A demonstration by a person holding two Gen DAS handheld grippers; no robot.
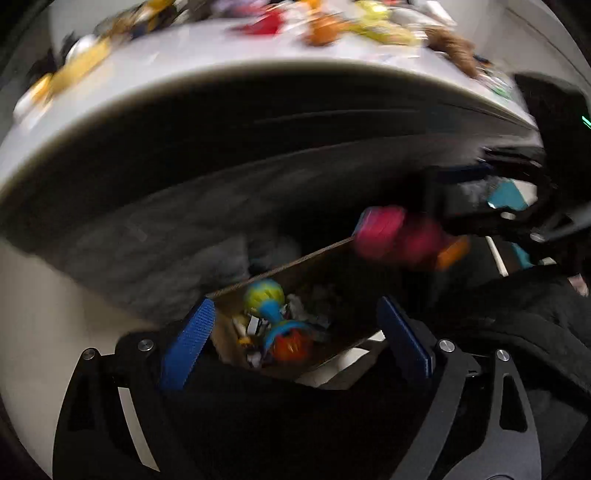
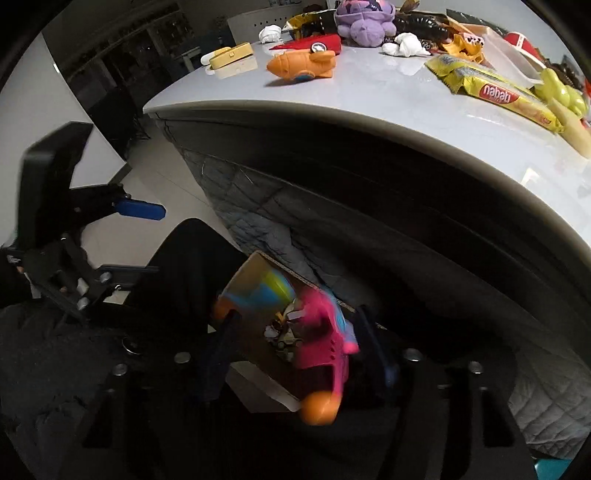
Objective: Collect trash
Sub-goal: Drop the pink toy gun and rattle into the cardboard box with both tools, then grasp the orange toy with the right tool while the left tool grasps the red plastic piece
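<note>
A cardboard box (image 1: pixel 332 258) stands on the floor below the table edge and holds a blue-yellow-orange toy (image 1: pixel 275 317) and small scraps. My left gripper (image 1: pixel 295 332) is open and empty above the box. A pink toy with an orange tip (image 2: pixel 325 354) lies between the jaws of my right gripper (image 2: pixel 299 354), above the box (image 2: pixel 255 266); its jaws stand apart and the toy is blurred, so I cannot tell whether it is held. The pink toy also shows in the left wrist view (image 1: pixel 399 236).
The white table (image 2: pixel 369 103) above carries an orange rocket toy (image 2: pixel 303 64), a purple plush (image 2: pixel 364 20), yellow wafer packets (image 2: pixel 495 92), crumpled white paper (image 2: pixel 406 44) and other items. A grey quilted cover (image 2: pixel 258 206) hangs under the table. The left gripper shows in the right wrist view (image 2: pixel 140 210).
</note>
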